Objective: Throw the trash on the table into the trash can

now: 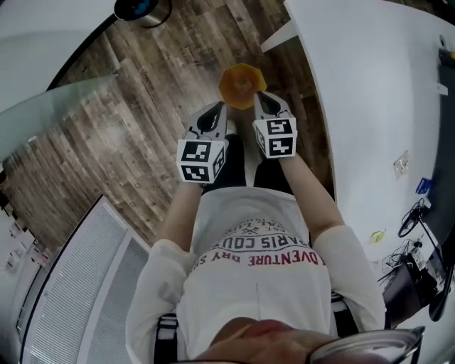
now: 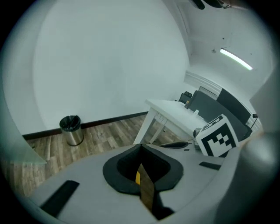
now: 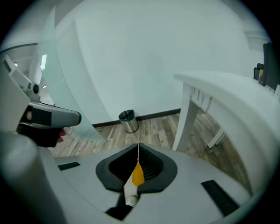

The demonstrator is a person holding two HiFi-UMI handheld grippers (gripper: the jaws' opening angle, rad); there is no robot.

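Observation:
In the head view an orange paper cup-like piece of trash (image 1: 242, 85) hangs over the wooden floor, gripped on either side. My left gripper (image 1: 221, 108) is shut on its left edge, my right gripper (image 1: 261, 99) on its right edge. In the left gripper view the left gripper (image 2: 141, 151) pinches a thin brown-yellow edge of the trash (image 2: 145, 186). In the right gripper view the right gripper (image 3: 138, 148) pinches an orange and white edge of the trash (image 3: 137, 174). A small steel trash can (image 1: 142, 8) (image 2: 71, 130) (image 3: 128, 121) with a black liner stands on the floor by the far wall.
A white table (image 1: 370, 92) (image 2: 175, 111) (image 3: 227, 94) stands to my right, with cables and small devices (image 1: 419, 242) near its edge. A frosted glass panel (image 1: 57, 106) is at the left, and a white slatted grille (image 1: 78, 284) lies at the lower left.

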